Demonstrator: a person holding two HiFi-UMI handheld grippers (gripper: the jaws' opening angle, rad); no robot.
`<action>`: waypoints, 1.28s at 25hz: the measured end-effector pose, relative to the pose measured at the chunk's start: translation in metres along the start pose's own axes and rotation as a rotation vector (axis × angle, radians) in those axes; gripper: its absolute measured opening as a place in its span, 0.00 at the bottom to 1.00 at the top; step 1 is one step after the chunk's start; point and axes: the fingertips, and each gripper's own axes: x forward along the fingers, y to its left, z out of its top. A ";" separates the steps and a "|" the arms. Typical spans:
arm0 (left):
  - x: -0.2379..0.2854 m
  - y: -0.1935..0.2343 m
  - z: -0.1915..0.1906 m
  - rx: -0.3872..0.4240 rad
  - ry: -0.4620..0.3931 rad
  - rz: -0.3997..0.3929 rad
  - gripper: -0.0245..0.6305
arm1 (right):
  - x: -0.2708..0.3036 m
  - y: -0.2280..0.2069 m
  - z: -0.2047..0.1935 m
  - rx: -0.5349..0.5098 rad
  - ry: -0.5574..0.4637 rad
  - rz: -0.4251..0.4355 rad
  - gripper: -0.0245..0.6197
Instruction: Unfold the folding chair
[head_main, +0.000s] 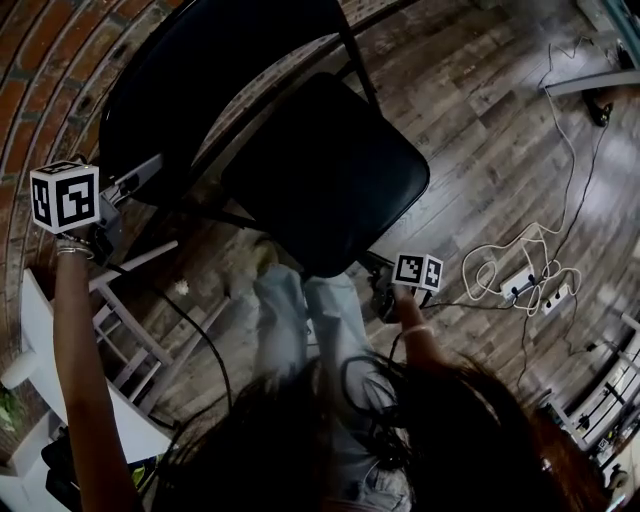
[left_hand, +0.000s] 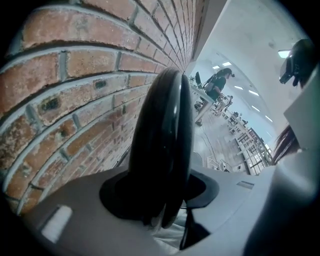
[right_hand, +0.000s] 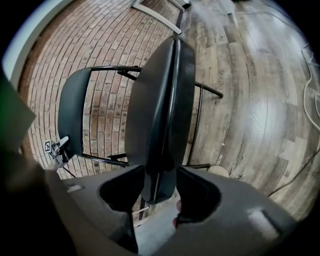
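The black folding chair stands against the brick wall with its seat (head_main: 320, 170) swung down and its backrest (head_main: 190, 80) up behind it. My left gripper (head_main: 135, 182) is at the backrest's left edge. In the left gripper view that padded edge (left_hand: 165, 140) stands between the jaws of the left gripper (left_hand: 162, 200), with a gap on its right side. My right gripper (head_main: 385, 272) is at the seat's near corner. In the right gripper view the seat (right_hand: 160, 115) runs edge-on between the jaws of the right gripper (right_hand: 160, 192), with gaps on both sides. The backrest (right_hand: 72, 110) shows beyond it.
A brick wall (head_main: 40, 80) runs behind the chair. A white step stool (head_main: 120, 340) stands at the lower left. A power strip with white cables (head_main: 530, 285) lies on the wooden floor at the right. The person's legs (head_main: 300, 320) are just in front of the seat.
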 end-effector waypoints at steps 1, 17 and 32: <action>-0.001 0.000 -0.004 0.001 0.003 0.011 0.33 | -0.002 0.000 0.000 -0.008 0.006 -0.003 0.34; -0.041 0.007 -0.069 -0.166 -0.049 0.116 0.33 | -0.008 0.021 -0.014 -0.090 0.095 -0.017 0.34; -0.065 -0.053 -0.129 -0.244 -0.106 0.075 0.30 | -0.028 0.068 -0.026 -0.186 0.109 -0.014 0.33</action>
